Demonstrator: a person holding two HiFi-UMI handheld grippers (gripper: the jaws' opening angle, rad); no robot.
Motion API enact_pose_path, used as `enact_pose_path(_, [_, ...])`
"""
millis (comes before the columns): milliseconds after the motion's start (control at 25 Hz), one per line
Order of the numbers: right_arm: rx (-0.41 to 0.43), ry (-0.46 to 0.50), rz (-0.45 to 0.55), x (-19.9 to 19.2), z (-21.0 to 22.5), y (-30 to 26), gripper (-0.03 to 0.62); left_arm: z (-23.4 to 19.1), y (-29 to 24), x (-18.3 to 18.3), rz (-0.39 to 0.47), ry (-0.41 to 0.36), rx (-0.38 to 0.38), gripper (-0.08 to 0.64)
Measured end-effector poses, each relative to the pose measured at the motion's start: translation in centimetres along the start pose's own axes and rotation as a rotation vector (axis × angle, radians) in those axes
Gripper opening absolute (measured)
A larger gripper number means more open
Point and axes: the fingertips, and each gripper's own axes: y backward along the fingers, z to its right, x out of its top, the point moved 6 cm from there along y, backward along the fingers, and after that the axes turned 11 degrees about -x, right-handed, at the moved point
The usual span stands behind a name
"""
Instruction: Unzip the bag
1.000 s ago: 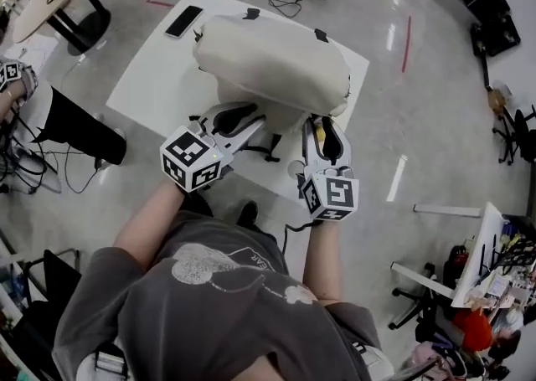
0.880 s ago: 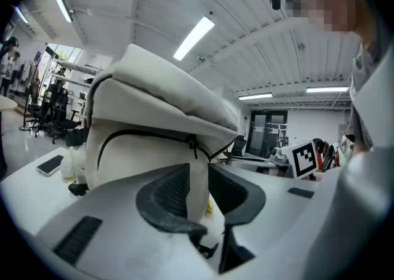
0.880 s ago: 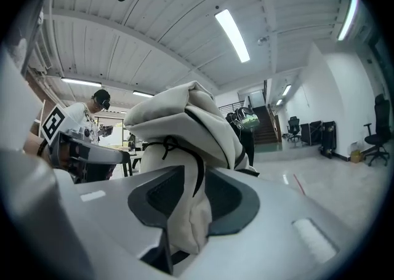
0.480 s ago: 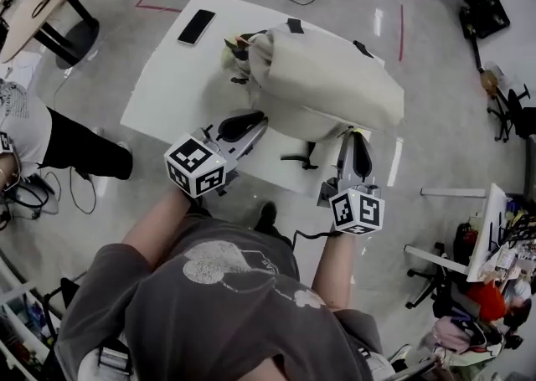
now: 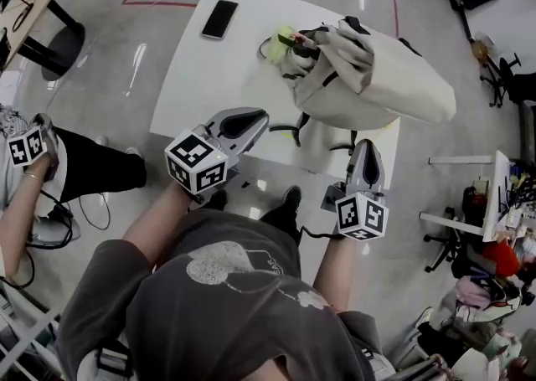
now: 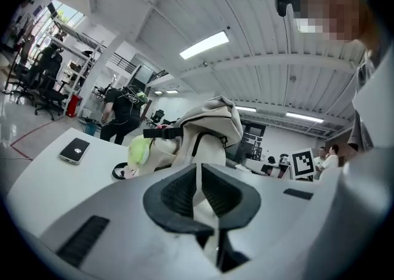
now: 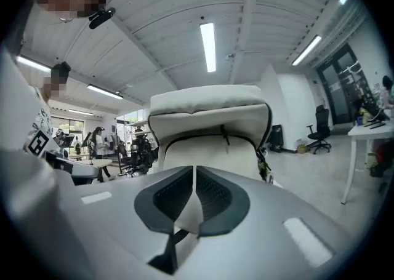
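a white table [image 5: 209, 86] stands on the glossy floor. a dark phone [image 5: 219, 18] lies flat near its far left edge. a cream bag [image 5: 377, 86] sits at its right end, with a yellow-green thing [image 5: 280, 39] against the bag's left side.

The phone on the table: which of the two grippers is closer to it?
Left. The left gripper is at the table's near edge, across from the phone; the right gripper is further aside, before the bag. Both jaws have just been closing, empty.
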Motion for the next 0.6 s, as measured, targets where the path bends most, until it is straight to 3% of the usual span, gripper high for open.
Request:
enact_pose_path(360, [-0.290,0.016,-0.032,-2.5,-1.5,9.6,0.000,-0.4,3.3,-3.5,-0.081,0.063,-0.143,0.029])
enact_pose_path(600, [-0.367,-0.005,-0.063,-3.7,-0.3,15.0,0.000,1.5,3.0,-4.5,-0.090,0.067,-0.218,0.028])
